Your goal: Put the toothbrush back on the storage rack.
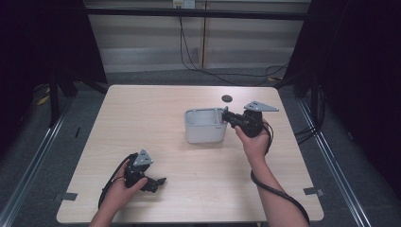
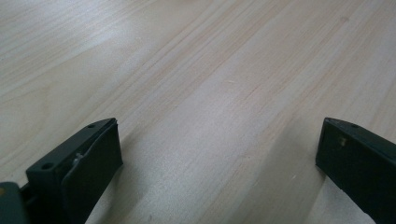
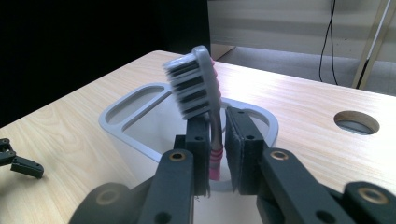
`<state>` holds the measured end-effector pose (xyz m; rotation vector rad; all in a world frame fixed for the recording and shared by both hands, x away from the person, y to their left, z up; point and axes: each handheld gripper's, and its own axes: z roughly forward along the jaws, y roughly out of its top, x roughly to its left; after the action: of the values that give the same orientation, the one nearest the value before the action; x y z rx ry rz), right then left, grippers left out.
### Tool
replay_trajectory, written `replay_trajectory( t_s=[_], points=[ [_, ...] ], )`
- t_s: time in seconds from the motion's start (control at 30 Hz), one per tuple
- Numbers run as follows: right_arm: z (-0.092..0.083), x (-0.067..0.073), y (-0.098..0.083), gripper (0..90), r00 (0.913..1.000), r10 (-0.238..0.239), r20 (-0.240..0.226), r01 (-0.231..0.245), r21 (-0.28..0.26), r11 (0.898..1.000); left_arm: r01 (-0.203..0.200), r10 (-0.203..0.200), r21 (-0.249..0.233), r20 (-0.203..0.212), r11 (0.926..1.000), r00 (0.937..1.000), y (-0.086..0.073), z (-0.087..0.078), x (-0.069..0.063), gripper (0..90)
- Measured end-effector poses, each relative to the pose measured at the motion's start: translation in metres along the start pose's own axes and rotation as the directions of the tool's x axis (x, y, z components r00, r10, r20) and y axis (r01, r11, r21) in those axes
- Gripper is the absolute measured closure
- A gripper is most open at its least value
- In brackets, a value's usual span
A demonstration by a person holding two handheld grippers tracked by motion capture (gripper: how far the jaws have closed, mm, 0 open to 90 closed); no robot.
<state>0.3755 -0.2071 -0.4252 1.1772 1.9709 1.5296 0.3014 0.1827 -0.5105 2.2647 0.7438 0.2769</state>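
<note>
Spanning grey carpet (image 1: 151,78), pale wooden table (image 1: 156,123) bears holder (image 1: 204,126).

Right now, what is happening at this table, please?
A person works with a tool in each hand. The right tool has a pink toothbrush between its jaws, bristle head up, over the white holder; a slight gap shows beside the handle. The left tool rests open on the table, holding nothing.

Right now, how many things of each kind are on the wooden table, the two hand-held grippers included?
Grey plastic compartment holder: 1
Pink-handled toothbrush with grey bristles: 1
Black two-jaw grippers: 2, the left gripper and the right gripper
Total: 4
</note>
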Motion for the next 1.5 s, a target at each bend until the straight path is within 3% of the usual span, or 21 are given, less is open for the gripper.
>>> replay_trajectory(
  t_s=[0.7,1.0,1.5],
  points=[
    [-0.006,0.001,-0.002,63.0,0.9995,-0.02,0.025,0.019,0.009,1.0,0.0,0.0,0.0,0.001,1.0,1.0,0.0,0.0,0.0,0.0],
    [-0.01,-0.002,-0.002,48.3,0.9993,-0.01,0.037,0.01,0.01,1.0,0.001,-0.001,0.002,-0.001,1.0,1.0,0.0,0.0,0.0,0.0],
    [-0.018,-0.006,-0.002,32.8,0.9982,-0.047,0.036,0.043,0.105,0.994,-0.002,0.002,0.004,-0.005,1.0,1.0,0.0,-0.001,0.0,0.0]
  ],
)
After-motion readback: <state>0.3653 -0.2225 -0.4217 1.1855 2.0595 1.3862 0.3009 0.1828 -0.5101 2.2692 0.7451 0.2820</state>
